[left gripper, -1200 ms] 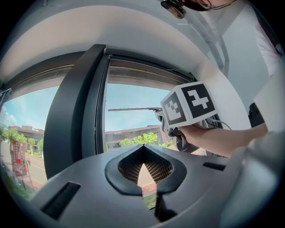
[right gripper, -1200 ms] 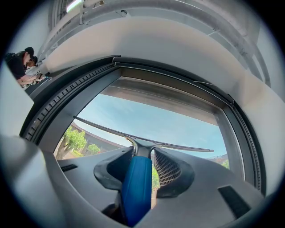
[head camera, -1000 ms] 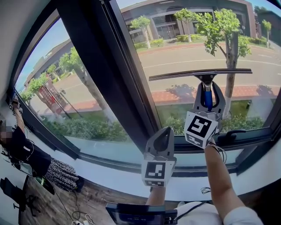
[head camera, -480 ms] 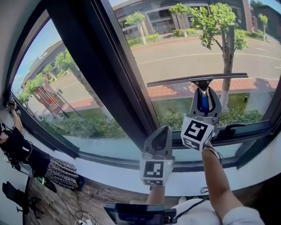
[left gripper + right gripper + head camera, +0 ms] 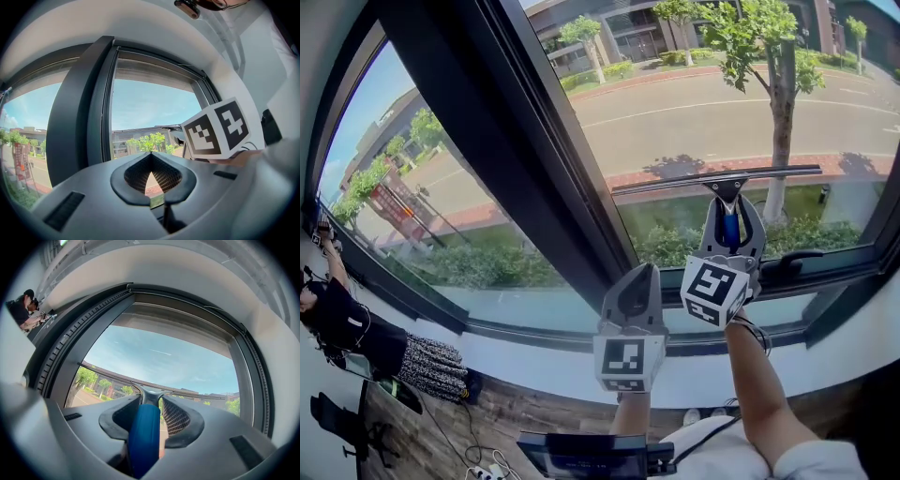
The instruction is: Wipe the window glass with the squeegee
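Of the two grippers, the right gripper (image 5: pixel 728 217) is clamped on the blue handle of the one squeegee (image 5: pixel 717 175), whose blade lies level on the window glass (image 5: pixel 694 103). The left gripper (image 5: pixel 643 274), jaws closed and empty, hangs near that glass's lower left corner.

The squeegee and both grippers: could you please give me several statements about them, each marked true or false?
1. The right gripper is shut on the squeegee's blue handle. True.
2. The left gripper also grips the squeegee. False: its jaws are shut on nothing, apart from it.
3. The squeegee's blade lies roughly level across the right pane. True.
4. The blade sits at the pane's top edge. False: it is in the pane's lower part, above the bottom frame.
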